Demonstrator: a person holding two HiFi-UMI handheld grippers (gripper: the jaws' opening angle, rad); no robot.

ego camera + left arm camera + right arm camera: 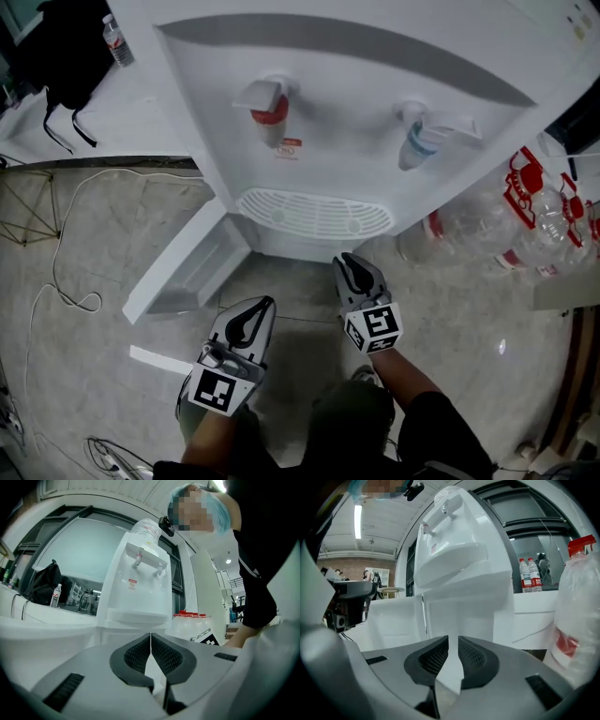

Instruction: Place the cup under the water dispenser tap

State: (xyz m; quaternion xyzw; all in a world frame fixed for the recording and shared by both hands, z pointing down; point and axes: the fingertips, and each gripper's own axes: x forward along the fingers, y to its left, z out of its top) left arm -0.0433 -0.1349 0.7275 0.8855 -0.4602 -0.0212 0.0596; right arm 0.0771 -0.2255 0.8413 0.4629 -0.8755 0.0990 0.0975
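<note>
**Clerk:** Head view first. How far along is the task?

**Inspector:** No progress shows. The tall white plastic water dispenser (pixel 375 103) stands ahead, with its red-handled tap (pixel 269 108) and blue-handled tap (pixel 419 141). The white slotted drip grille (pixel 314 214) beneath them is bare. No cup appears in this view. I judge that fetching the cup and setting it under a tap both remain to be done.

**Clerk:** And the tools in that view?

**Inspector:** The left tool (pixel 258 311) and right tool (pixel 352 267) hang low over the grey tiled floor (pixel 112 253). They are in front of the dispenser's base, near its open white lower door (pixel 183 272). Neither touches anything.

**Clerk:** Left gripper view?

**Inspector:** The jaw tips meet and the pads are together, with nothing between them. The dispenser stands well ahead. No cup.

**Clerk:** Right gripper view?

**Inspector:** The jaws are drawn together but for a sliver, and they are empty. The dispenser's lower body fills the middle of the view. A clear plastic water jug with a red cap (pixel 581 616) stands at the right. There is no cup here either, so I cannot tell where it is.
</note>
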